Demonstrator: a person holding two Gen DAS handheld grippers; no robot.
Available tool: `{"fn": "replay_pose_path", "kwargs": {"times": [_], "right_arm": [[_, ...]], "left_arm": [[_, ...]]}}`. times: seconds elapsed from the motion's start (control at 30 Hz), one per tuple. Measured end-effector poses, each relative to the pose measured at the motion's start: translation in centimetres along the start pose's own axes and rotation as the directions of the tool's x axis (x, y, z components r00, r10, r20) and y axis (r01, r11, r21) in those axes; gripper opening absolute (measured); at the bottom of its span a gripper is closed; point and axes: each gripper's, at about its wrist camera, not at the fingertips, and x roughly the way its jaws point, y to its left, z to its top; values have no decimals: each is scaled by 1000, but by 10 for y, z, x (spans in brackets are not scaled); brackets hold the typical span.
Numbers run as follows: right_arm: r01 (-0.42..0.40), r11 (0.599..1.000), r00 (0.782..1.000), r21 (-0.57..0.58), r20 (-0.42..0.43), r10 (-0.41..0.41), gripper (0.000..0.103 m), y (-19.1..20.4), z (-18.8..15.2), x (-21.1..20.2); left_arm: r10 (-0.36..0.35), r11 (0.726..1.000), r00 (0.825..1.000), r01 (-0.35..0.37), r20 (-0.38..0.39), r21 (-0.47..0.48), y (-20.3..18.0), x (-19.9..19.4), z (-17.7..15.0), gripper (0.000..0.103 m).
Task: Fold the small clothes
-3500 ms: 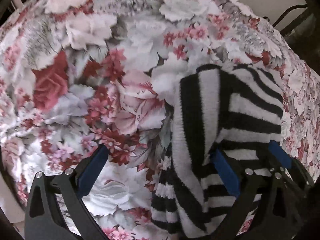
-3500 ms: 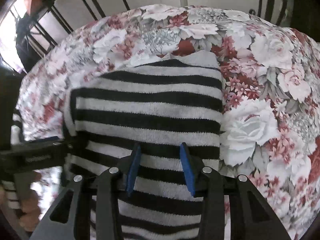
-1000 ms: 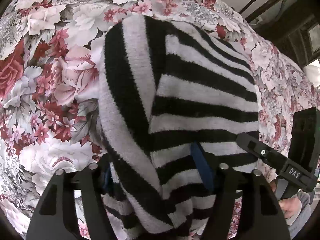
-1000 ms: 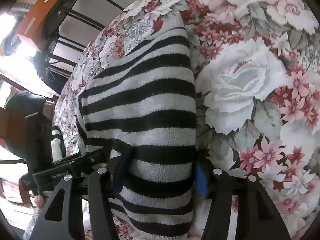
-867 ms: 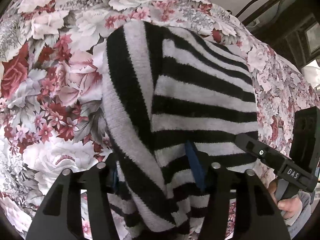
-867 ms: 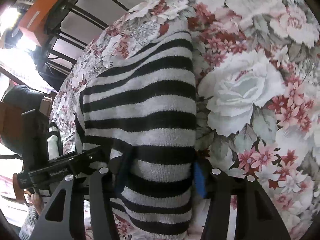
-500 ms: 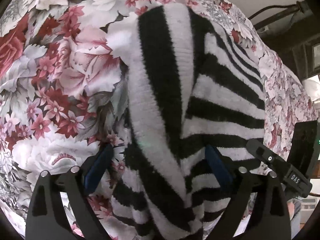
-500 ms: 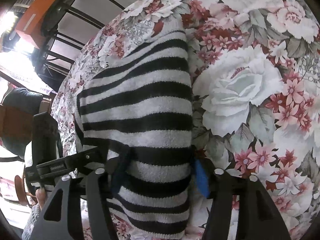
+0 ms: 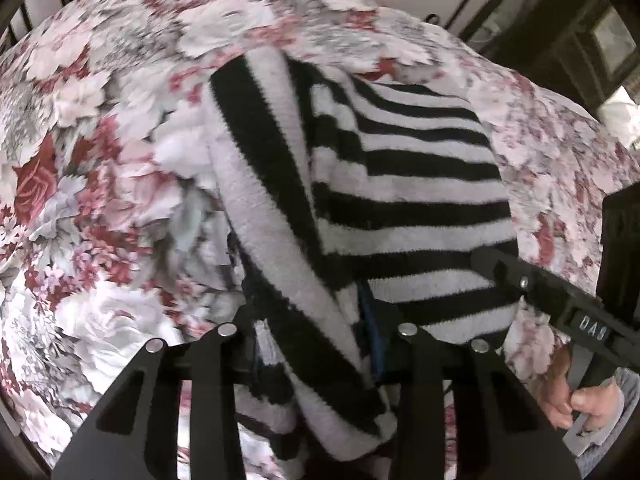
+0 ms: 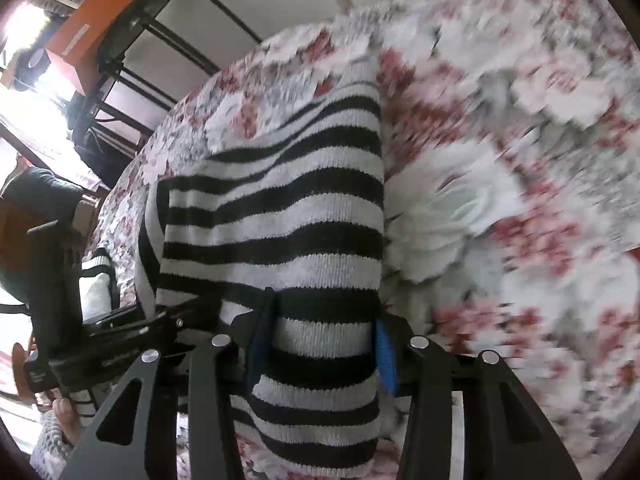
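Your left gripper (image 9: pixel 312 320) is clamped on a bunched fold of the black-and-white striped knit garment (image 9: pixel 400 184), near that garment's left edge; the blue pad on its right finger (image 9: pixel 370 340) presses against the knit, while the other pad is hidden under the fabric. Your right gripper (image 10: pixel 322 336) pinches the near hem of the same garment at its right edge, blue pads set on either side of the cloth. The garment lies on the pink-and-red floral bedspread (image 9: pixel 100 168), stripes running across. An orange box (image 10: pixel 88 28) sits on a black metal rack (image 10: pixel 160 20) beyond the bed.
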Motion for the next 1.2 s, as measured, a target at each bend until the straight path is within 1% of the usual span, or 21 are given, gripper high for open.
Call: {"fn": "replay_pose_path", "kwargs": {"times": [0.17, 0.27, 0.37, 0.47, 0.57, 0.6, 0.67, 0.77, 0.8, 0.9, 0.93, 0.97, 1.0, 1.07, 1.13, 1.17, 1.2], "right_arm": [[68, 998, 997, -9, 48, -67, 45, -18, 0, -40], [94, 996, 993, 1, 66, -94, 45, -39, -6, -63], [122, 992, 988, 29, 92, -125, 45, -67, -14, -90], [140, 987, 980, 79, 129, -149, 45, -101, -19, -118], [147, 980, 972, 131, 164, -167, 45, -134, -23, -145], [149, 977, 967, 155, 182, -176, 45, -151, -24, -160], [157, 971, 958, 179, 210, -193, 45, -171, -26, -179], [172, 958, 937, 231, 262, -231, 45, -212, -31, -216], [179, 950, 926, 255, 282, -250, 45, -228, -34, -230], [193, 928, 897, 319, 326, -299, 45, -270, -41, -262], [200, 917, 883, 345, 341, -321, 45, -285, -44, -274], [205, 911, 875, 359, 349, -334, 45, -294, -46, -280], [211, 899, 862, 384, 360, -357, 45, -309, -50, -291], [207, 874, 839, 439, 380, -390, 44, -338, -58, -310], [201, 852, 819, 484, 394, -417, 44, -359, -64, -323], [201, 834, 805, 514, 398, -440, 43, -374, -68, -331], [201, 822, 799, 532, 396, -452, 43, -383, -70, -334]], "left_arm": [[-26, 999, 1000, 26, 0, 40, -41, -1, -6, 36], [-33, 996, 999, 34, -7, 79, -73, 4, -8, 36], [-47, 993, 999, 49, -21, 108, -107, 10, -9, 36], [-51, 986, 998, 55, -29, 158, -148, 16, -6, 36], [-48, 972, 998, 53, -29, 229, -199, 21, 4, 36], [-50, 967, 998, 56, -30, 247, -214, 22, 8, 36], [-63, 956, 998, 69, -31, 284, -251, 27, 15, 36], [-80, 934, 996, 85, -27, 347, -308, 35, 23, 36], [-87, 924, 996, 91, -27, 372, -332, 39, 24, 36], [-102, 901, 994, 108, -35, 419, -383, 51, 25, 36], [-110, 891, 993, 116, -40, 439, -406, 56, 23, 36], [-115, 884, 992, 122, -44, 452, -422, 61, 23, 36], [-122, 872, 991, 130, -47, 471, -444, 67, 21, 36], [-131, 856, 990, 138, -48, 498, -474, 76, 17, 36], [-149, 839, 987, 156, -56, 522, -504, 87, 11, 36], [-158, 833, 986, 167, -63, 528, -516, 93, 9, 36], [-164, 827, 984, 176, -70, 534, -527, 99, 6, 36]]}}
